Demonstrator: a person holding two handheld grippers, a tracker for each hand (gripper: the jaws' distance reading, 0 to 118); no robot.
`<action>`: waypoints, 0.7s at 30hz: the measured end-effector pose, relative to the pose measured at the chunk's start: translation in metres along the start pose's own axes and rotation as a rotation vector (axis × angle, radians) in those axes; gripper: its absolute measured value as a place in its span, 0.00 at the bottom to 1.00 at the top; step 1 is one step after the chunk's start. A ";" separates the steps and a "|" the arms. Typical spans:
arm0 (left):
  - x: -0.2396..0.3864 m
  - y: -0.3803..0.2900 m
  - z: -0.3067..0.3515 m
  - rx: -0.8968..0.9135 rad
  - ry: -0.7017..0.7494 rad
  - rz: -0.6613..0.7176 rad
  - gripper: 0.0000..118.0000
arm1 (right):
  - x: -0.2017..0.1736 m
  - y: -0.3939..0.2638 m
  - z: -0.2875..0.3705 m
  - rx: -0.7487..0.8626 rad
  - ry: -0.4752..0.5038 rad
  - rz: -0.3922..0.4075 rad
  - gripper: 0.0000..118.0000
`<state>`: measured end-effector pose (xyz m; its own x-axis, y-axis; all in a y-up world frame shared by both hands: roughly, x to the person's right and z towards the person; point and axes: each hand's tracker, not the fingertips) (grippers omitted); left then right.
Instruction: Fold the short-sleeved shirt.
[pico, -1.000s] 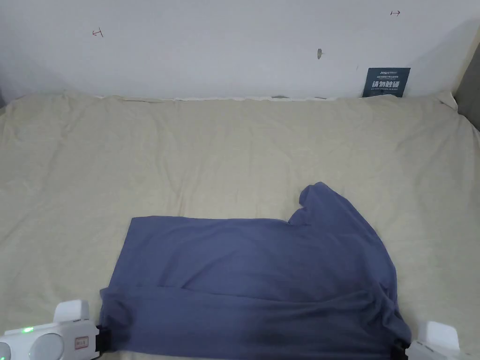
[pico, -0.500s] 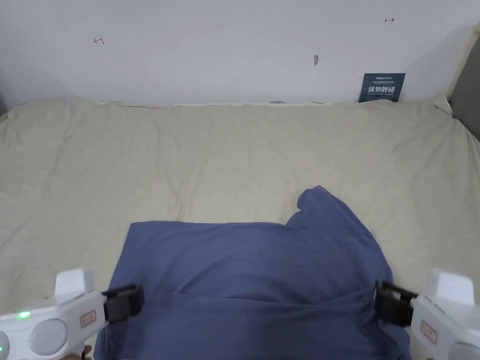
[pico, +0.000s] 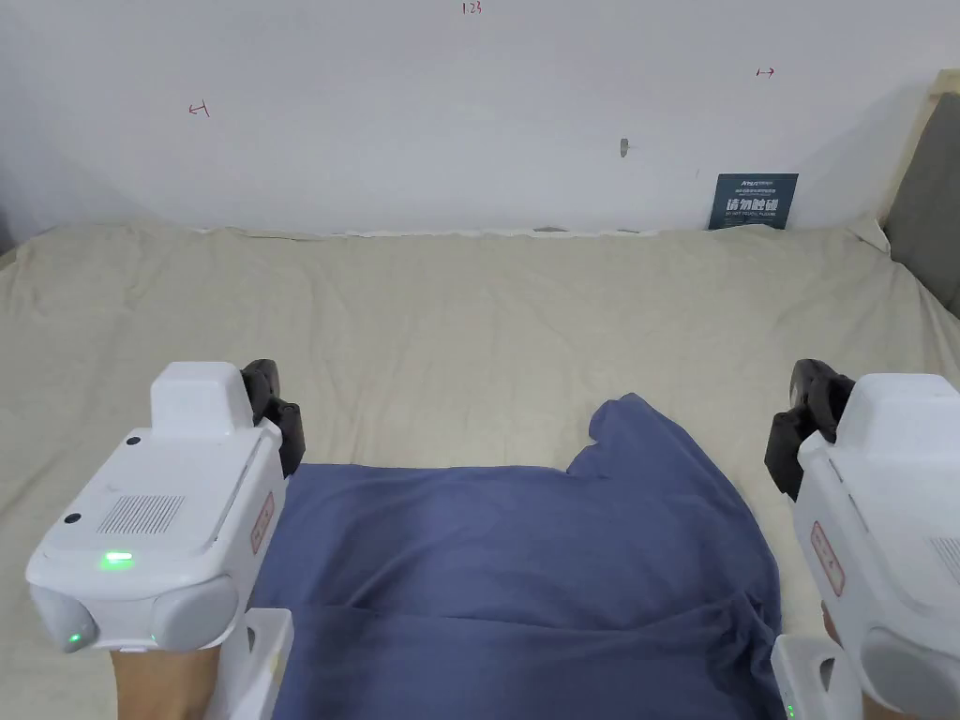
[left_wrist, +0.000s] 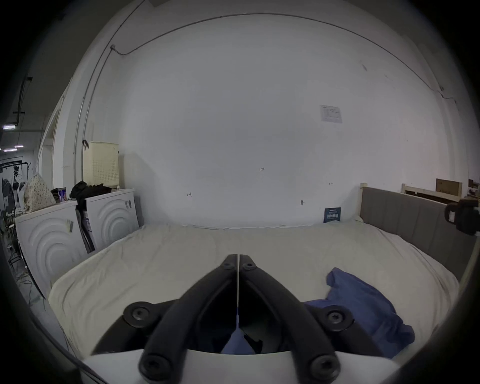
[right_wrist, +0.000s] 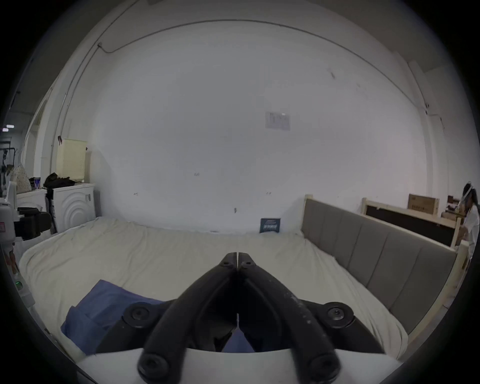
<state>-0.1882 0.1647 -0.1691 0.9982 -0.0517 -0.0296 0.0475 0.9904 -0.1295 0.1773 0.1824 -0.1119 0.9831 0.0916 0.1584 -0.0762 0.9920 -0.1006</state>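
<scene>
Blue shirt (pico: 525, 553) lies on the beige bed (pico: 469, 319), low centre of your head view, between your raised left gripper (pico: 272, 412) and right gripper (pico: 797, 436). In the left gripper view, fingers (left_wrist: 228, 270) meet together. Right gripper view: fingers (right_wrist: 246, 270) likewise together, empty.

Plain blue shirt (pico: 525, 553) on a plain beige sheet (pico: 469, 309), black-jawed white claws.

Blue short-sleeved shirt (pico: 525, 562) flat on bed, near edge folded over, one sleeve pointing away
</scene>
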 end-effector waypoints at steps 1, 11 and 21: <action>0.001 -0.002 -0.003 -0.018 -0.034 0.008 0.00 | -0.007 0.002 0.000 -0.007 0.008 0.002 0.01; -0.010 -0.010 -0.059 -0.145 -0.048 -0.004 0.00 | 0.001 -0.006 -0.027 -0.038 0.022 -0.006 0.01; -0.050 -0.054 -0.216 -0.531 -0.113 -0.057 0.00 | -0.003 -0.016 -0.088 -0.098 0.038 0.022 0.01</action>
<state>-0.2489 0.0857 -0.3751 0.9936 -0.0604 0.0951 0.1062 0.7841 -0.6115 0.1904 0.1590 -0.1971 0.9871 0.1083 0.1176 -0.0833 0.9762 -0.2000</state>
